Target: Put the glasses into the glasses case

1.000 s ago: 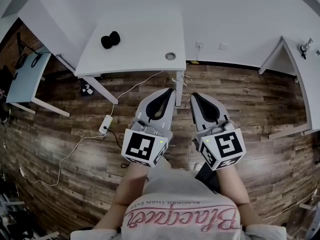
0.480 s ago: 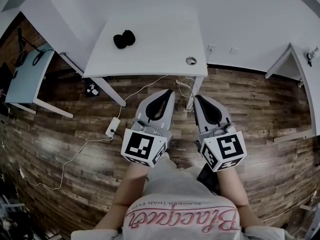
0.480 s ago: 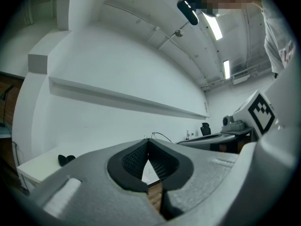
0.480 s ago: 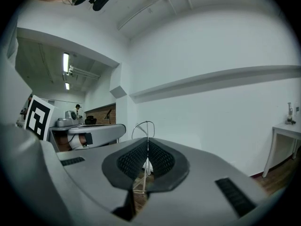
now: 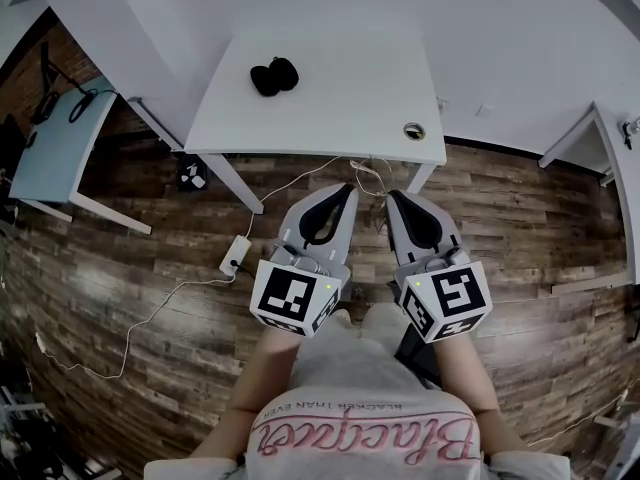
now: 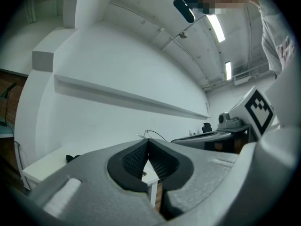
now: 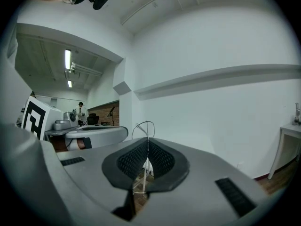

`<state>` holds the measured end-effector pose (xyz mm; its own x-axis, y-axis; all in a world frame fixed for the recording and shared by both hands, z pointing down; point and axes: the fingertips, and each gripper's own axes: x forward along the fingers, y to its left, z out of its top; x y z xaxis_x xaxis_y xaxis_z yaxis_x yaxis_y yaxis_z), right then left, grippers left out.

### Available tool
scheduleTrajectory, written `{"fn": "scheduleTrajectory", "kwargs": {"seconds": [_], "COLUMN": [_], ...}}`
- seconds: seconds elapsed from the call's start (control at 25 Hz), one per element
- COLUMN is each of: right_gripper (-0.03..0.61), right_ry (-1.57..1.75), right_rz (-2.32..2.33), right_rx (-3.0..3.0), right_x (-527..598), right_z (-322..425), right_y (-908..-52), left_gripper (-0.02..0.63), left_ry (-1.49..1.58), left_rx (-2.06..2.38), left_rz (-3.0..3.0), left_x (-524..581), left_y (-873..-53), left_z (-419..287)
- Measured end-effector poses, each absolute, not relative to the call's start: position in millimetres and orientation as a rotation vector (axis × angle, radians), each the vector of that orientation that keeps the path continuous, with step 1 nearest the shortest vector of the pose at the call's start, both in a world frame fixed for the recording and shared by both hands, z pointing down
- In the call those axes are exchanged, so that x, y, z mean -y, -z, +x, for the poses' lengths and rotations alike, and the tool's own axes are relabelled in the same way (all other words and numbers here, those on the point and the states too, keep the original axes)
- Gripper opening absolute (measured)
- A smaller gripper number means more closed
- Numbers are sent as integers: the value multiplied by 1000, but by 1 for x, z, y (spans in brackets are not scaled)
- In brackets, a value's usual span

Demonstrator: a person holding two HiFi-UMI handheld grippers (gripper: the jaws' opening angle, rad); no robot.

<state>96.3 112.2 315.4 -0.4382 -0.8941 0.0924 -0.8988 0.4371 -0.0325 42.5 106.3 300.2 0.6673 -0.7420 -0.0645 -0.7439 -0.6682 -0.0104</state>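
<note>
My left gripper (image 5: pixel 345 188) and right gripper (image 5: pixel 393 194) wear matt grey plastic shells. Their pads (image 6: pixel 134 158) are black and finely ribbed, rubbery by the look. The white table (image 5: pixel 330 118) is smooth and matt. Below the table, the floor (image 5: pixel 130 258) is grainy dark wood plank with a faint sheen. On the table, a black object (image 5: pixel 273 76) looks matt.
</note>
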Motion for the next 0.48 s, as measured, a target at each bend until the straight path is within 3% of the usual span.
{"fn": "scheduleTrajectory", "kwargs": {"seconds": [0.48], "right_gripper": [13], "right_ry": [-134], "right_rz": [1520], "right_rx": [2647], "right_x": [-77], "right_z": [51], "right_y": [-319], "left_gripper": [5], "left_ry": [-125], "left_rx": [-1377], "left_rz": [-2814], "left_x": [-76], "left_y": [-305], "left_z": [-2]}}
